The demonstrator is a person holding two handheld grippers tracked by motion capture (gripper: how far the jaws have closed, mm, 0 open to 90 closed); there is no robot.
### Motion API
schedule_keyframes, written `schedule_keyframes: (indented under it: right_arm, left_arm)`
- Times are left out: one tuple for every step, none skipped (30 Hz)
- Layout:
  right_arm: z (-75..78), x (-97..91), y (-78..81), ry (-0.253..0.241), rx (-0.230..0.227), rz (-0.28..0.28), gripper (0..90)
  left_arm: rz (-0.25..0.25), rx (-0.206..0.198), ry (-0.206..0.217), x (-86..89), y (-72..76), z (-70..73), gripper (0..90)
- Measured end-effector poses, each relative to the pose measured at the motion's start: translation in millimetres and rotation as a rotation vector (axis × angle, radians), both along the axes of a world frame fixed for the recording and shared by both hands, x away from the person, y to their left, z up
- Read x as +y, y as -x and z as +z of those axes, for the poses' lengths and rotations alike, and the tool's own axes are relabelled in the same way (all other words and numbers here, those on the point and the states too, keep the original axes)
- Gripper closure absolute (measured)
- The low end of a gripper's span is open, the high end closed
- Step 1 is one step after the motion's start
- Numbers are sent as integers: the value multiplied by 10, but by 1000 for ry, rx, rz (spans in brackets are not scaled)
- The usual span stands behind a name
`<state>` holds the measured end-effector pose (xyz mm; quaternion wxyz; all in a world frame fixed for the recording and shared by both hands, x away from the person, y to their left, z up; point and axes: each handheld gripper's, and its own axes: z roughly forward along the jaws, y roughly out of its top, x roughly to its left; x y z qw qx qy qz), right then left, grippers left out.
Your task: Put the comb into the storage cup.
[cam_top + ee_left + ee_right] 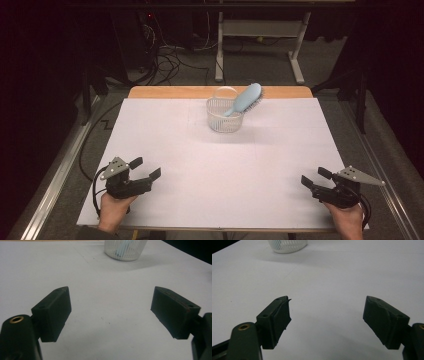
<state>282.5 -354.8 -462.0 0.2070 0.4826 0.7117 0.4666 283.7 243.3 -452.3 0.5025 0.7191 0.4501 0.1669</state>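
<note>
risk noted: the pale blue plastic hairbrush (246, 99) leans handle-down in the light white slatted basket (225, 116) at twelve o'clock, so a pull could tip it; left gripper (145, 169) and right gripper (314, 178), jaws spread wide and empty, sit well apart from it.

1. Left gripper (145, 169): black body, grey 3-cornered plate on top, black cable trailing.
2. Right gripper (315, 177): same build.
3. Jaw pads black, blocky; brass-coloured insert (16, 319) at arm base.
</note>
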Motion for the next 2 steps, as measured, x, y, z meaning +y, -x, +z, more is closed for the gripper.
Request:
schedule_keyframes:
  right_arm:
    - [1,0,0,1,-2,1,224]
    - [1,-1,-2,0,-3,1,224]
  left_arm:
    - [0,0,0,-2,-1,0,159]
    - [-1,0,-1,-3,-3,0,159]
